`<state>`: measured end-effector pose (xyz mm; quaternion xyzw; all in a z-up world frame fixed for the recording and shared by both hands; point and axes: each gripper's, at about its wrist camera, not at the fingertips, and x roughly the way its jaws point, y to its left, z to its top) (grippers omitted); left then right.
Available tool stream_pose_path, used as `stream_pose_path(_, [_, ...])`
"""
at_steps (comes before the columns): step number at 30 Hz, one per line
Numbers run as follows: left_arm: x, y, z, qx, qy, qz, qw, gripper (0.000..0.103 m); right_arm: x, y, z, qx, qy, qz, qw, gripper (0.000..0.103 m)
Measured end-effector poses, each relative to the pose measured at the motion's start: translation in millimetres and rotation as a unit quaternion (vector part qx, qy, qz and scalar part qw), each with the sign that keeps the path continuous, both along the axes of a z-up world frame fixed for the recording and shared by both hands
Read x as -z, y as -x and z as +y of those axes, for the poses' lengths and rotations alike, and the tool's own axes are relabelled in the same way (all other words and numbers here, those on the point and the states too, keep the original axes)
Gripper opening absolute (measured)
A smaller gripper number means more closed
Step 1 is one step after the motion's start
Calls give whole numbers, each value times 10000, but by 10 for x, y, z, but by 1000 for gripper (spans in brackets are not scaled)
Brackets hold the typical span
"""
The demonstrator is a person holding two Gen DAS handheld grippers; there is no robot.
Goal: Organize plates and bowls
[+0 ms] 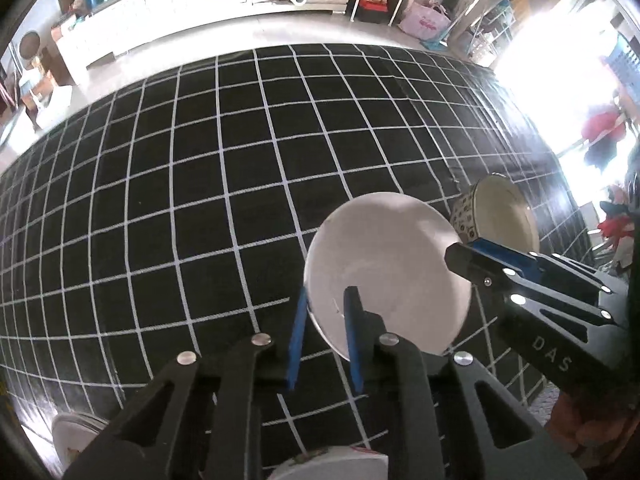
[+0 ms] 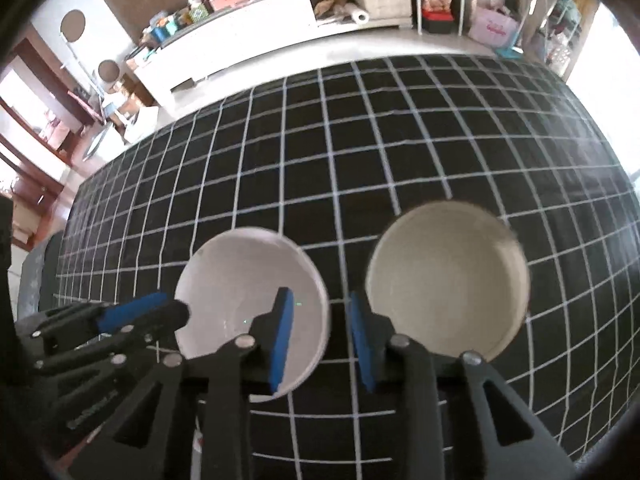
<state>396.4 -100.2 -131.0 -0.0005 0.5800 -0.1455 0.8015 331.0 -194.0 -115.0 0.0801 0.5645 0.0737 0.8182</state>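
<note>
Bowls number two on the black grid-lined tablecloth (image 2: 400,140): a plain white round bowl (image 1: 384,268) and a cream bowl with a patterned outside (image 2: 444,280), side by side. The left gripper (image 1: 325,332) is clamped on the white bowl's near rim. The right gripper (image 2: 320,340) straddles the cream bowl's left rim, seemingly not yet pinching. Close squarely on the rim before lifting. Two partly hidden white dishes (image 1: 76,436) lie nearer.

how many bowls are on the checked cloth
2: a white bowl on the left, its near rim between the left gripper fingers, and a cream bowl beside it on the right. More dishes at the near edge are mostly hidden.
</note>
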Motion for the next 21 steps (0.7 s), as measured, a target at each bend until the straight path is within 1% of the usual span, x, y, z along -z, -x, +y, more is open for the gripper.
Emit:
stream_pose_path(3, [24,-17,-31,59,-91,0,9999,14,71,19,28,-77,25,57,10000,21])
stream_pose_path(7, [118,-67,-27,115,-193,75,9997,11,136,-13,-18,9,47,86,10000,14])
stream_pose_path(9, [165,-64,-17,140,-224,117,9996,9,176,-30,-8,2,113,140,9998,13])
stream_pose_path(12, [208,-17,-36,229,-384,67,9990,9,193,15,31,-1,202,144,9997,12])
stream_pose_path(16, [239,114,66,210,-456,81,9987,9,202,170,53,6,51,146,9999,12])
stream_pose_path(19, [282,284,153,170,-513,92,9985,9,211,310,85,59,-99,158,9998,12])
stream_pose_path(21, [280,365,205,140,-495,108,9986,9,206,371,117,120,-190,175,9996,12])
